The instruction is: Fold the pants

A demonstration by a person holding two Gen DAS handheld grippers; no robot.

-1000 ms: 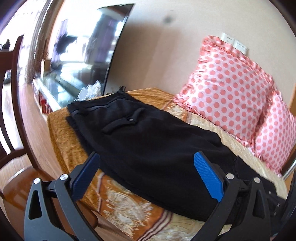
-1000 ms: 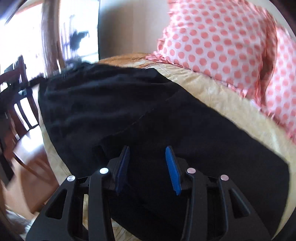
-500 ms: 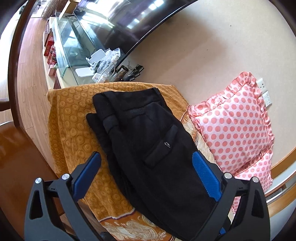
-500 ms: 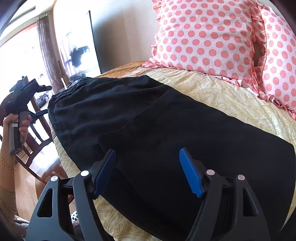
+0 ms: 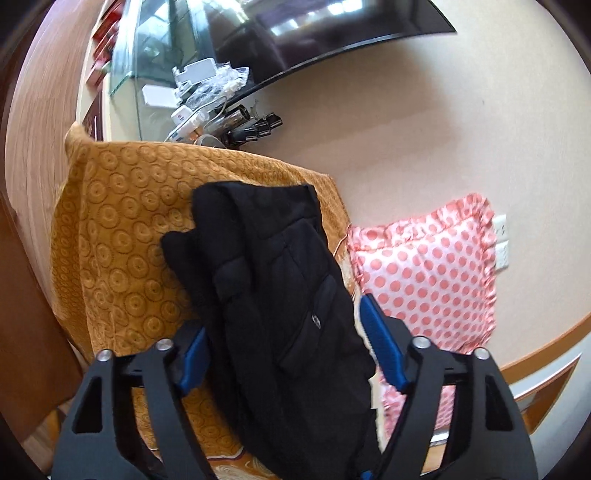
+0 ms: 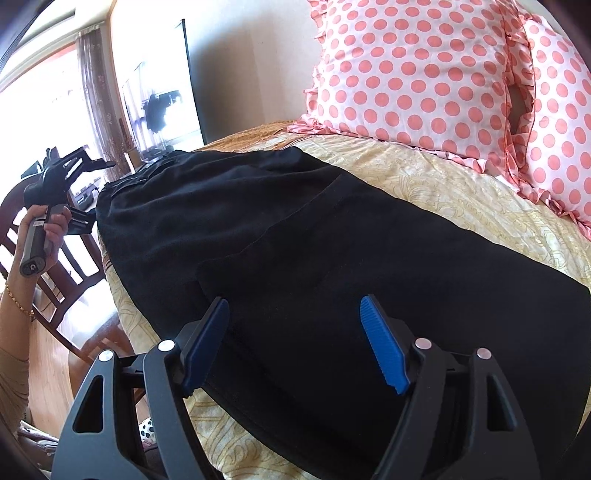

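Note:
Black pants (image 6: 314,251) lie folded lengthwise across the patterned bed cover (image 6: 461,192). In the left wrist view the waist end of the pants (image 5: 273,277), with a back pocket, rests on an orange quilted cover (image 5: 118,229). My left gripper (image 5: 288,350) is open and empty, hovering above the waist end; it also shows in the right wrist view (image 6: 70,173), raised at the far left. My right gripper (image 6: 295,350) is open and empty, just above the leg part of the pants.
Pink polka-dot pillows (image 6: 424,81) lean against the wall behind the bed. A TV (image 5: 295,33) and a glass stand with small clutter (image 5: 199,92) sit beyond the bed end. A wooden chair (image 6: 62,258) stands beside the bed.
My left gripper has risen and swung toward the waist end, now looking down on it. My right gripper has opened wider and drawn back slightly over the pant leg.

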